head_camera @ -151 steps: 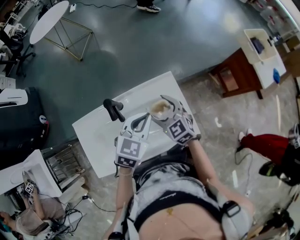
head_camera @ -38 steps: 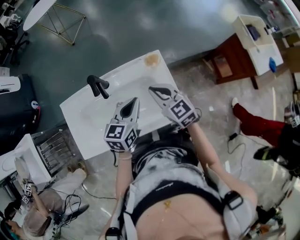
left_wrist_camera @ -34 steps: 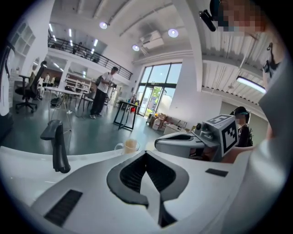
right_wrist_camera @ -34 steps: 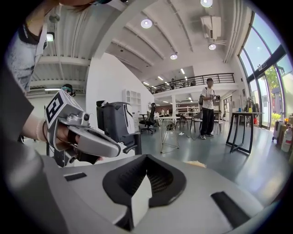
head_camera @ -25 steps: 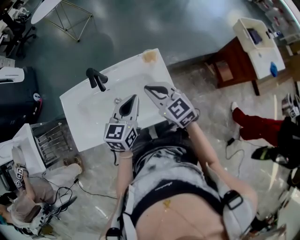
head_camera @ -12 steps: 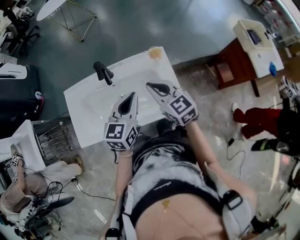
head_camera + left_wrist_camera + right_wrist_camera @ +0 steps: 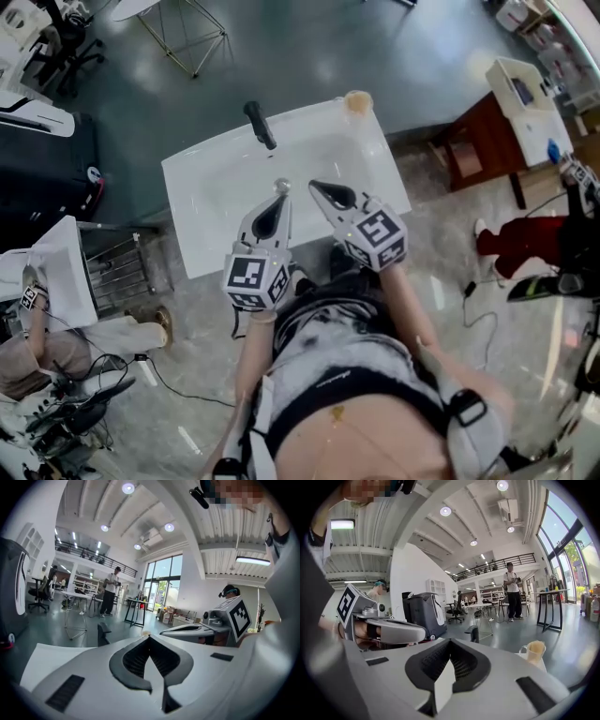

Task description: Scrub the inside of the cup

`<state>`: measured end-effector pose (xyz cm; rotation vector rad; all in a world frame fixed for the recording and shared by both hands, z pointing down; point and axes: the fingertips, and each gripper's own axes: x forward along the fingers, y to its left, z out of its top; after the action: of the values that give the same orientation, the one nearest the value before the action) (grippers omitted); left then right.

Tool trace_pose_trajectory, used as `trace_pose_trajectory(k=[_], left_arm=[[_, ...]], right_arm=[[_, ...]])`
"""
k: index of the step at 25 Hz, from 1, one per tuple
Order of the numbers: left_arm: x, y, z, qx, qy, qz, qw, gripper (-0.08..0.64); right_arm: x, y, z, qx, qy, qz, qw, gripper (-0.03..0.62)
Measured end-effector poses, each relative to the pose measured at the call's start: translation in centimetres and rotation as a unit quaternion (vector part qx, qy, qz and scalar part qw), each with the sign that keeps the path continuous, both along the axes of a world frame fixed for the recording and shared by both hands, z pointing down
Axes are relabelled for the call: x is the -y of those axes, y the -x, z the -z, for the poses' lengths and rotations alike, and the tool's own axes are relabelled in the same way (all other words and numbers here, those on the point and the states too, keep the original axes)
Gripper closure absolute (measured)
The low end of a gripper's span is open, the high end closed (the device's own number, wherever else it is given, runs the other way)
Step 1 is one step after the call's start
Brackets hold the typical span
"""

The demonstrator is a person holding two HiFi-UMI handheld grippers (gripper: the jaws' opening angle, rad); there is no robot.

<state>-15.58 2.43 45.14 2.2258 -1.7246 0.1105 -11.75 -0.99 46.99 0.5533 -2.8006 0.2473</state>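
- white sink (image 7: 211, 192) as the landmark, black faucet (image 7: 260, 124) upright on its far edge
- left gripper (image 7: 280, 190) over the near half of the sink, jaws pressed fully together, nothing between them
- right gripper (image 7: 316, 187) just beside it, also over the sink's near half, jaws closed tip to tip, empty
- both pointing toward the sink's far edge, tips near each other but apart
- cup (image 7: 357, 101) upright on the sink's far right corner, well apart from both grippers, touched by neither
- pale see-through cup with a handle, something tan filling it and standing above the rim
- in the right gripper view, cup to the right of the faucet, beyond the closed jaws
- dark wooden table (image 7: 473, 150) on the floor to the right of the sink, black case (image 7: 47, 178) on the floor to its left
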Motion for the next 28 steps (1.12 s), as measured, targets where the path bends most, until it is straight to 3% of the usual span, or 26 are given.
trace_pose_trajectory(k=[10, 20, 28], left_arm=[[-7.3, 1.1, 0.4, 0.007, 0.004, -0.022, 0.9997, 0.548], [-9.7, 0.5, 0.9, 0.004, -0.016, -0.004, 0.9999, 0.548], [-9.7, -4.9, 1.7, 0.006, -0.017, 0.013, 0.9997, 0.548]], right_arm=[[-8.8, 1.3, 0.7, 0.006, -0.010, -0.027, 1.000, 0.589], [-11.1, 0.8, 2.0, 0.013, -0.041, -0.014, 0.999, 0.589], [-11.6, -4.2, 3.6, 0.018, -0.054, -0.004, 0.998, 0.589]])
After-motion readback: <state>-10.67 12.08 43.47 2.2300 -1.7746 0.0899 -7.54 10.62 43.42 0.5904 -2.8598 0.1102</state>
